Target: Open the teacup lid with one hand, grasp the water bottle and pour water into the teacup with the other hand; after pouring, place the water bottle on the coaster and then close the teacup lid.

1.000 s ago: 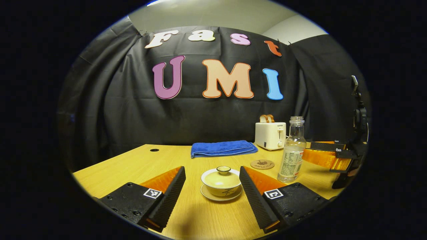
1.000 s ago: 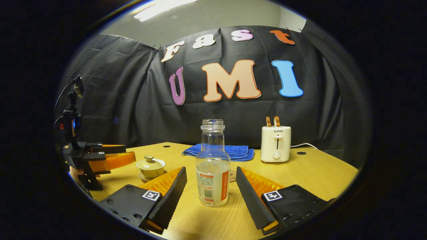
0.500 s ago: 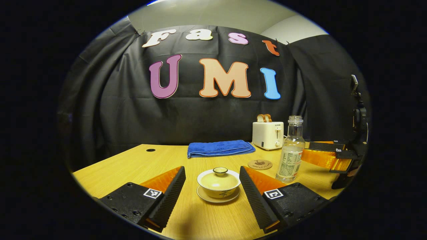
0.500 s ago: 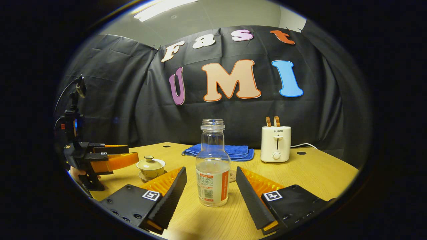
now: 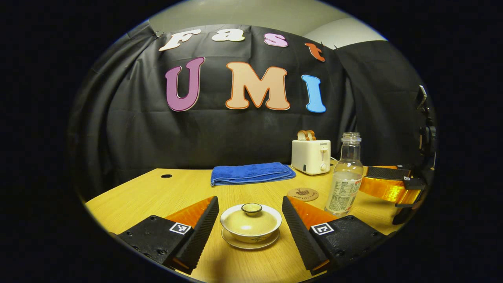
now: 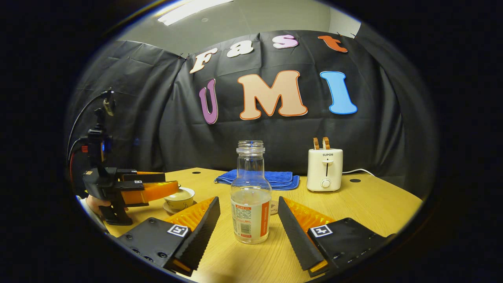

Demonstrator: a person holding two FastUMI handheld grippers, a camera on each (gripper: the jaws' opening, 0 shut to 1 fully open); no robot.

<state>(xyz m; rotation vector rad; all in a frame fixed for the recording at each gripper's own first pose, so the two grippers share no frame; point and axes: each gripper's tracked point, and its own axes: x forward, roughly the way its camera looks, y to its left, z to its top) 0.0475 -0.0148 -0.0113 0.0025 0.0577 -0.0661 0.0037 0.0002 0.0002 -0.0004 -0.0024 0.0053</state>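
Observation:
A cream lidded teacup (image 5: pixel 250 226) sits on its saucer on the wooden table (image 5: pixel 157 192). My left gripper (image 5: pixel 249 201) is open, with one finger on either side of the cup and neither touching it. The lid's knob (image 5: pixel 252 208) stands between the fingertips. To the right stands a clear, uncapped water bottle (image 5: pixel 345 181), part full, and a round coaster (image 5: pixel 302 194) lies beside it. In the right gripper view the bottle (image 6: pixel 250 196) stands upright between the open fingers of my right gripper (image 6: pixel 249 202), with gaps on both sides. The left gripper (image 6: pixel 171 181) partly hides the teacup (image 6: pixel 181 198).
A folded blue towel (image 5: pixel 251 173) lies at the back of the table. A white toaster (image 5: pixel 311 156) holding bread slices stands right of it. A hand (image 6: pixel 96 203) holds the left gripper near the table's left edge. A cable hole (image 6: pixel 355 181) marks the far right.
My left gripper has moved forward and lower, so the teacup now lies between its fingers. The right gripper and the bottle have stayed still.

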